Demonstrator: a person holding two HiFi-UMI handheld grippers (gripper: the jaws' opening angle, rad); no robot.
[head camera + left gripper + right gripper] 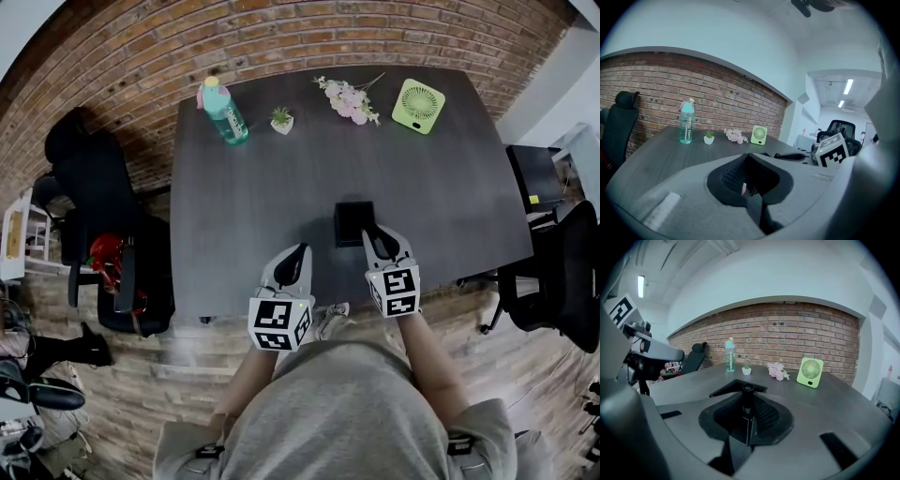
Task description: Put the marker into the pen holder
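The marker (746,401) was a slim black stick, and it would likely be light, stiff and smooth-sided, so it could slide or swing if pinched near one end. A grip across the barrel, close to the middle, looked like the safest place to take it. The right hand-held gripper (745,422) was clamped on it in that way, with the lower barrel between the jaws and the round end pointing up and forward past the tips.

In the head view the right hand-held gripper (379,240) sat just below and to the right of the pen holder (352,221), a small black square box at the centre of the tabletop (253,178). In the right gripper view the open top of the pen holder (725,390) lay directly behind the marker's end, close to it. Whether they touched could not be told.

The left hand-held gripper (292,266) hovered at the near edge of the tabletop, left of the holder. Its jaws were together on nothing and took no part in the hold.
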